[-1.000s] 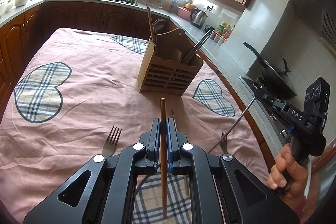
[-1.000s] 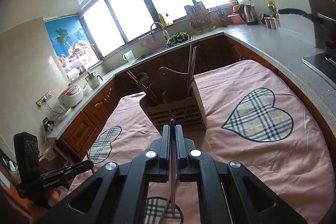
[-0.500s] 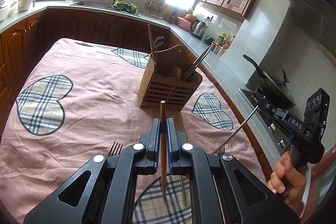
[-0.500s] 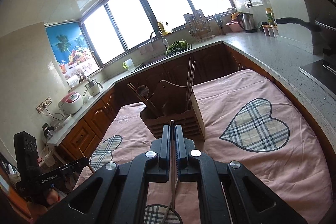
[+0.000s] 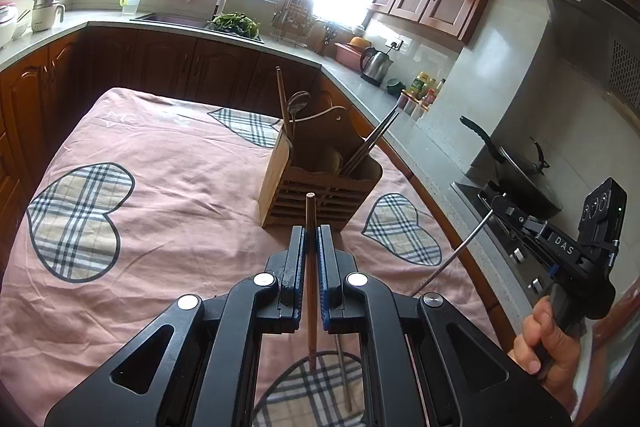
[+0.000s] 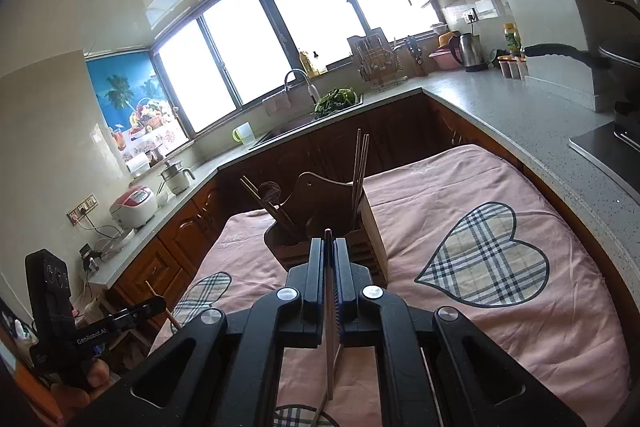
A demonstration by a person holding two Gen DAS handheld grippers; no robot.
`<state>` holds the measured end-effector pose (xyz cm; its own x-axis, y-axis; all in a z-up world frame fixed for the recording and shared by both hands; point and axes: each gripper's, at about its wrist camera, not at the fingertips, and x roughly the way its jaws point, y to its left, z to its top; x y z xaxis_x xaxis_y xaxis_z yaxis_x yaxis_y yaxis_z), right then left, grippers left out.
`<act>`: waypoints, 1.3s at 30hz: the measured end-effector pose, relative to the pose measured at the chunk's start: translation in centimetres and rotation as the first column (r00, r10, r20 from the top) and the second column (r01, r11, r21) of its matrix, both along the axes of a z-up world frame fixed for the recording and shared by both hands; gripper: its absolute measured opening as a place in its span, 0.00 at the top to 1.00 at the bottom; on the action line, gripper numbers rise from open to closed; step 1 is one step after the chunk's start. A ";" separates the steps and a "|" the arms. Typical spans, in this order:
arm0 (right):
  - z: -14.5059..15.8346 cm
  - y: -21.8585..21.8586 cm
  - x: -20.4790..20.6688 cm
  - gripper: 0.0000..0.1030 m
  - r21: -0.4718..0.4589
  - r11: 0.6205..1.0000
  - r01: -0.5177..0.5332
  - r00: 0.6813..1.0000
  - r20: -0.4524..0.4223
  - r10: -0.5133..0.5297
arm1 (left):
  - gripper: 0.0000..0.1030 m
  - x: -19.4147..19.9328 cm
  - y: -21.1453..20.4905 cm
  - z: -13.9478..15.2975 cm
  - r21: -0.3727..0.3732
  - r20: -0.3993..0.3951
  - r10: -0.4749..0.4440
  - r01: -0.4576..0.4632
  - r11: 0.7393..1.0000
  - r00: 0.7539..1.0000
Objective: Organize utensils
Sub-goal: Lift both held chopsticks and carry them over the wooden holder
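Since a second ago the left claw has risen, pinching a wooden chopstick just before the wooden holder; the right claw pinches a metal utensil. Keep each stick upright, lower it into a free compartment.

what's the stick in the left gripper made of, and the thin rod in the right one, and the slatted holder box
The brown stick clamped in the left gripper looks like wood or bamboo: matte, warm brown. The thin grey rod in the right gripper appears to be polished metal: silvery sheen. The slatted utensil holder looks like unpainted bamboo or wood: pale tan, grain unclear.
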<state>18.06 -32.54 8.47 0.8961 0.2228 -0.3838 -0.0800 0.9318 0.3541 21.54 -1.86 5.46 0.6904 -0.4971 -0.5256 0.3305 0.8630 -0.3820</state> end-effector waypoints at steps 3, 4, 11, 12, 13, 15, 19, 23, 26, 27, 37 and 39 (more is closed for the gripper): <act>-0.1 -0.2 0.3 0.96 0.001 1.000 0.003 1.000 0.000 -0.003 | 0.95 0.4 0.0 0.1 -0.005 0.002 0.001 -0.001 1.000 1.000; -0.1 -0.2 0.4 0.96 0.001 1.000 0.005 1.000 0.000 -0.005 | 0.95 0.4 0.0 0.2 -0.007 0.005 0.003 -0.003 1.000 1.000; 0.1 -0.5 1.0 0.96 0.005 1.000 0.009 1.000 0.006 -0.009 | 0.95 1.5 -0.4 0.8 -0.001 0.020 0.007 -0.007 1.000 1.000; 0.2 -0.5 1.2 0.96 0.004 1.000 0.010 1.000 0.008 -0.010 | 0.95 1.7 -0.5 0.9 -0.001 0.022 0.007 -0.007 1.000 1.000; 0.3 -0.5 1.3 0.96 0.004 1.000 0.010 1.000 0.010 -0.011 | 0.95 1.8 -0.5 1.0 0.000 0.025 0.008 -0.008 1.000 1.000; 0.5 -0.6 1.7 0.96 0.003 1.000 0.011 1.000 0.016 -0.011 | 0.95 2.2 -0.7 1.3 0.004 0.031 0.010 -0.010 1.000 0.999; 1.3 -0.9 2.7 0.96 -0.005 1.000 0.012 0.999 0.032 -0.011 | 0.95 3.2 -0.9 2.0 0.003 0.043 0.014 -0.014 1.000 0.999; 2.3 -1.1 3.8 0.96 -0.004 1.000 0.009 0.998 0.055 -0.009 | 0.95 4.3 -1.0 3.1 0.000 0.077 0.020 -0.020 1.000 0.997; 3.3 -1.2 4.6 0.96 -0.007 1.000 0.014 0.997 0.078 -0.014 | 0.95 5.2 -1.0 4.4 -0.005 0.112 0.028 -0.028 1.000 0.993; 3.6 -1.2 4.9 0.96 -0.008 1.000 0.015 0.996 0.087 -0.015 | 0.95 5.5 -1.0 4.8 -0.006 0.124 0.031 -0.030 1.000 0.992; 7.2 -2.1 7.9 0.96 0.000 0.999 0.036 0.984 0.173 -0.035 | 0.95 8.7 -1.7 8.5 -0.019 0.236 0.062 -0.059 0.998 0.970; 7.7 -2.1 8.6 0.96 -0.003 0.999 0.040 0.981 0.188 -0.039 | 0.95 9.4 -1.9 8.8 -0.019 0.249 0.068 -0.066 0.998 0.966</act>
